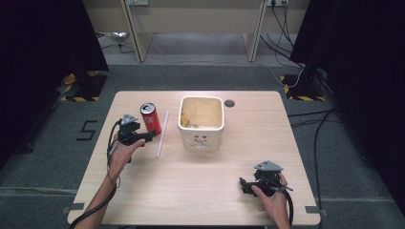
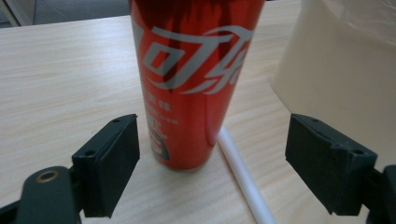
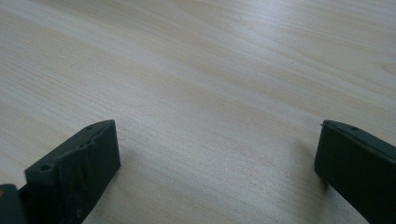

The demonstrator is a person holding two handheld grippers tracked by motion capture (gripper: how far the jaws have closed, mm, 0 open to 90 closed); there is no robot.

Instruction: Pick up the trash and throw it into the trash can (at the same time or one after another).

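A: Start nearest the person. What is closest?

B: The right tongs (image 1: 244, 186), held low over the near right part of the bench (image 1: 200, 191). In the right gripper view the two black jaws stand wide apart with bare pale wood between them; they hold nothing.

A: And the other hand?

B: Farther in, on the left side, the left tongs (image 1: 149, 136) point toward the red can (image 1: 151, 118). In the left gripper view the jaws are spread wide, and the can (image 2: 194, 84) stands upright just ahead of them, nearer the left jaw; neither jaw touches it.

A: Where exactly does the can stand?

B: On the bench, left of centre, its open top showing in the high view. Just beside it on its right lies a white straw (image 1: 163, 133), flat on the wood and running away from the person. In the left gripper view the straw (image 2: 245, 179) passes close by the can's base; I cannot tell whether the two touch.

A: Anything past that?

B: A cream square bin (image 1: 201, 138) stands right of the straw, near the middle of the bench, apart from the can. Behind it, near the far edge, is a small dark round hole (image 1: 229, 103) in the benchtop
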